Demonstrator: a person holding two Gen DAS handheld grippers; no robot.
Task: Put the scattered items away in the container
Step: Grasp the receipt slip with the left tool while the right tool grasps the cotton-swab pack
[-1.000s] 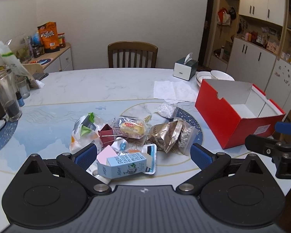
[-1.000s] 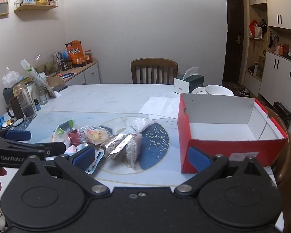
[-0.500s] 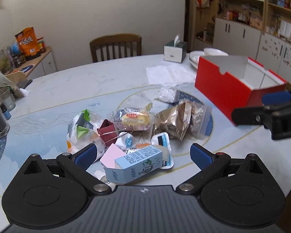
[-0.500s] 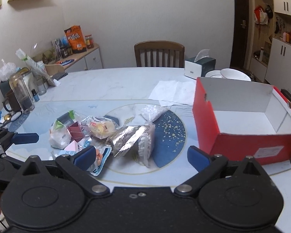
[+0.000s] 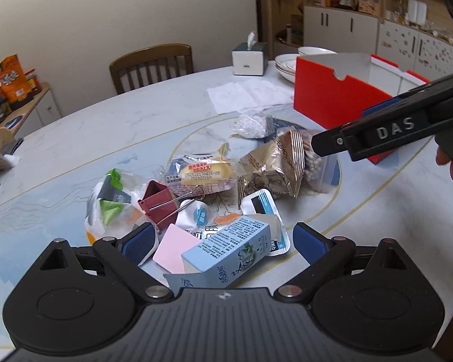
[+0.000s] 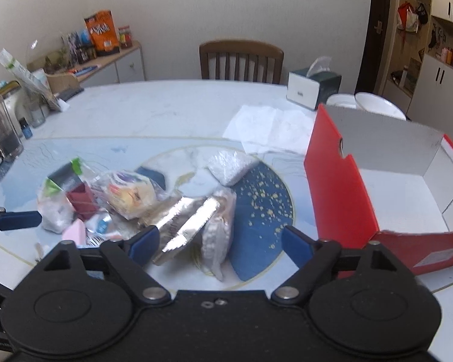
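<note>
Scattered snack packets and small items lay heaped on the round marble-patterned table (image 5: pixel 154 120), nearest the two grippers. Closest to the left gripper (image 5: pixel 223 239) lay a pale blue rectangular carton (image 5: pixel 226 249) on its side, between the spread blue fingers (image 5: pixel 137 239) but not touched by them — the jaws had just been closing a little, still wide. A pink square card (image 5: pixel 175 249) lay just beside the carton, touching it, and a dark red binder clip (image 5: pixel 158 200) sat behind the card against a white pouch with green print (image 5: pixel 111 194). Beyond these came a clear-wrapped yellow bun (image 5: pixel 204 175) and a crinkled gold foil packet (image 5: pixel 276 163), with a clear bag of white beads (image 5: pixel 315 166) against its far side.

The right gripper (image 6: pixel 219 242) hung low over the foil packet (image 6: pixel 185 224) and bead bag (image 6: pixel 217 232), its blue fingers (image 6: pixel 296 246) apart and pinching nothing; its jaws too had just been narrowing. In the left wrist view its black body reached in from the right above the pile.

Further off stood the open red cardboard box with a white inside (image 6: pixel 338 193) — nothing visible in it — well apart from the heap, to its right. White paper napkins (image 6: pixel 265 128) lay behind, then a tissue box (image 6: pixel 312 92), stacked white bowls (image 6: pixel 377 104) and a wooden chair (image 6: pixel 241 60).
</note>
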